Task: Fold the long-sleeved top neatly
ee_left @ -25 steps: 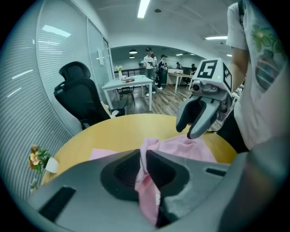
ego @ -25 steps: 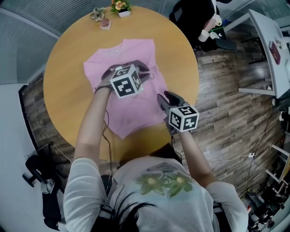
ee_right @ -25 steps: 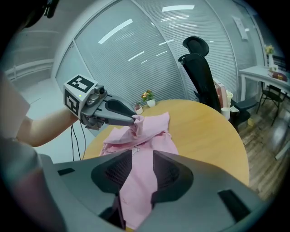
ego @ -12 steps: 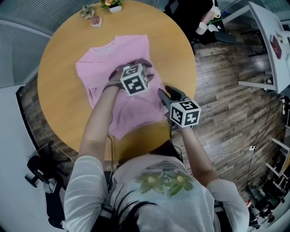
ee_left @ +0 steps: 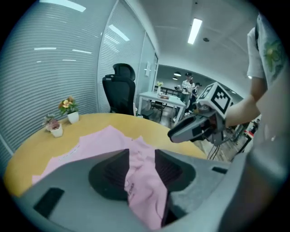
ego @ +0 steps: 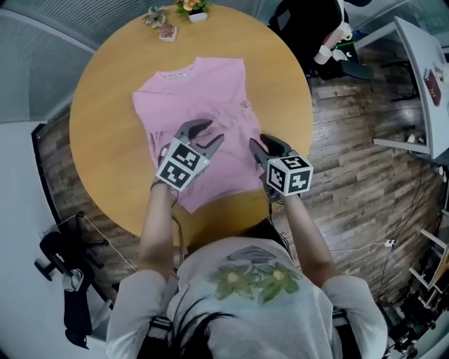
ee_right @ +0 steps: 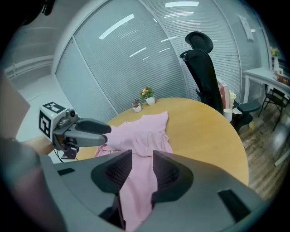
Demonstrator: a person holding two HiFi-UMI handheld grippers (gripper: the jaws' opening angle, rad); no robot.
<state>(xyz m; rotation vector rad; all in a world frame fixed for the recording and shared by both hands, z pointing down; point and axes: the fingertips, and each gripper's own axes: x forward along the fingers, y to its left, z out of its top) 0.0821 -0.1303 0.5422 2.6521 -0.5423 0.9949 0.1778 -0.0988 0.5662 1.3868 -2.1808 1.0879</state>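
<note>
Left tongs point(ego: 209, 133): just been opening, now released; top point(ego: 200, 91) loose between them.
Right tongs point(ego: 263, 145): released over top.
Advice: pinch its near corners evenly.

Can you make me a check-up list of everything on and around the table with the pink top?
Surface: round wooden table.
Job's things: pink top lies on it, neck at the far side, bunched near the middle.
Clutter: flower pot, smaller plant and small pink thing at the far edge.
Grippers: left gripper has just been opening, jaws apart over the top, not pinching; right gripper jaws apart at its right edge, not pinching.
Cables: thin dark cable by the left arm; white cable on the floor.
Surroundings: black office chair, wooden floor, white desk.
</note>
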